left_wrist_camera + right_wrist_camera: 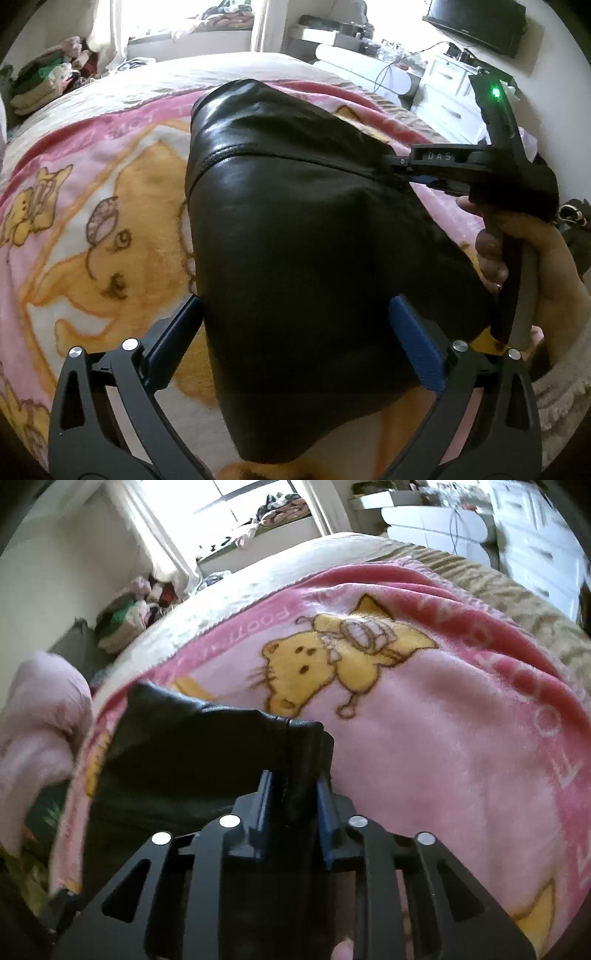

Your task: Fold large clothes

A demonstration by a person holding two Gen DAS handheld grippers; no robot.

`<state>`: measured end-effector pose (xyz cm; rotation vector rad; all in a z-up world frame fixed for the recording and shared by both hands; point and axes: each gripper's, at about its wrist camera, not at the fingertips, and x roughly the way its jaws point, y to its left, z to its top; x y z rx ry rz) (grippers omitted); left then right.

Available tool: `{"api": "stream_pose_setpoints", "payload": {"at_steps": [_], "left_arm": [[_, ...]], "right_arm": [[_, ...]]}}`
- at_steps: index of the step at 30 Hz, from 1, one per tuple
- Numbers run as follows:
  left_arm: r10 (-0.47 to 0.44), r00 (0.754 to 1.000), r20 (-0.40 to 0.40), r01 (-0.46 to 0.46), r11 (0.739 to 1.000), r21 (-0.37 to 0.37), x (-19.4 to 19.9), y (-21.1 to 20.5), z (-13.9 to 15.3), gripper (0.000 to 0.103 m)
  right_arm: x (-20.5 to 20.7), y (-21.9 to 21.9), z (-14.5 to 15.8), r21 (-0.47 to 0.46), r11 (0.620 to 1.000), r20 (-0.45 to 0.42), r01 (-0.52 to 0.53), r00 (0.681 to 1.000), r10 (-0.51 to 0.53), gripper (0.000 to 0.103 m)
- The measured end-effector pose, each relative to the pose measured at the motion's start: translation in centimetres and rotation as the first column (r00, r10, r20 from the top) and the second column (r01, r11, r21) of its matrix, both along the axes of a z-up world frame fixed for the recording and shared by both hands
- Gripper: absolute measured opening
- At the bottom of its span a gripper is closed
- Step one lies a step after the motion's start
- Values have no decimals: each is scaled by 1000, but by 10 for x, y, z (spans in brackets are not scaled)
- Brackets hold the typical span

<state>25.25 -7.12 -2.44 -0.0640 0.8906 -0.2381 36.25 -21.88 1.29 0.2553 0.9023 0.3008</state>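
A black leather garment point(295, 240) lies on the pink cartoon blanket point(74, 206) on the bed. My left gripper point(295, 336) is open, its blue pads point(413, 343) standing wide on either side of the garment's near part. My right gripper point(291, 794) is shut on the garment's edge point(295, 753), the leather pinched between its blue pads. In the left wrist view the right gripper point(402, 170) grips the garment's right side and holds it raised. The garment's far side is hidden in the right wrist view.
The pink blanket point(443, 738) covers a beige bedspread point(535, 602). A white dresser point(450, 92) and a dark screen point(480, 22) stand at the right. A pile of clothes point(48, 81) sits at the far left by the window.
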Motion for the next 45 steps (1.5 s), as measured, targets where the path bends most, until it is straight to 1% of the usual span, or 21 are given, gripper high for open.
{"api": "stream_pose_setpoints", "payload": {"at_steps": [3, 6, 8, 11, 13, 17, 20, 22, 24, 26, 28, 31, 32, 36, 38, 39, 41, 45], "left_arm": [[11, 1000, 2, -11, 1000, 0, -1, 1, 0, 94], [15, 1000, -5, -15, 1000, 1, -1, 1, 0, 94], [20, 1000, -11, -20, 1000, -10, -2, 3, 1, 94], [22, 1000, -16, -23, 999, -24, -3, 5, 2, 94], [24, 1000, -14, -24, 999, -31, -6, 7, 3, 94], [19, 1000, -6, -20, 1000, -22, -11, 5, 5, 94], [23, 1000, -5, -23, 999, -25, -14, 6, 7, 94], [24, 1000, 3, -24, 1000, -19, -18, 6, 10, 94], [30, 999, 11, -30, 999, -17, -22, 7, 12, 94], [38, 999, 17, -38, 999, -18, -25, 9, 14, 94], [49, 998, 26, -49, 999, -20, -29, 11, 17, 94], [73, 997, 37, -72, 997, -33, -35, 15, 23, 94], [80, 996, 39, -79, 996, -34, -37, 16, 25, 94], [84, 995, 50, -84, 996, -14, -48, 17, 32, 94], [84, 995, 55, -84, 996, 5, -53, 15, 35, 94], [84, 995, 59, -85, 996, 16, -56, 15, 37, 94], [86, 994, 64, -88, 996, 25, -61, 14, 40, 94], [86, 994, 73, -88, 996, 33, -72, 14, 45, 94]], "right_arm": [[-4, 6, 3, -56, 998, 23, 2, 1000, -1, 29], [-19, 8, 12, -94, 995, 50, 16, 999, -11, 37], [-30, 6, 21, -118, 993, 76, 20, 997, -11, 53], [-46, 4, 32, -129, 991, 115, 19, 993, -4, 58], [-63, 1, 37, -117, 993, 136, 14, 991, 3, 61], [-88, -4, 42, -93, 996, 155, 3, 988, 12, 61], [-108, -3, 43, -77, 997, 151, -22, 988, 34, 61], [-124, -2, 39, -84, 995, 134, -46, 989, 57, 61], [-134, 0, 29, -107, 992, 93, -63, 993, 73, 61], [-141, 0, 15, -124, 991, 46, -55, 997, 61, 59], [-143, -3, 4, -117, 993, 13, -25, 1000, 27, 59], [-145, -3, 1, -103, 995, 23, -4, 1000, 7, 59], [-148, -3, 4, -99, 995, 40, 6, 999, -2, 59], [-159, -3, 12, -116, 993, 105, 32, 994, -20, 65], [-166, -5, 18, -114, 992, 125, 48, 992, -34, 70], [-171, -5, 21, -108, 993, 136, 56, 990, -41, 72], [-178, -8, 24, -91, 994, 150, 66, 987, -52, 81], [-193, -15, 30, -50, 997, 161, 66, 985, -57, 88]]}}
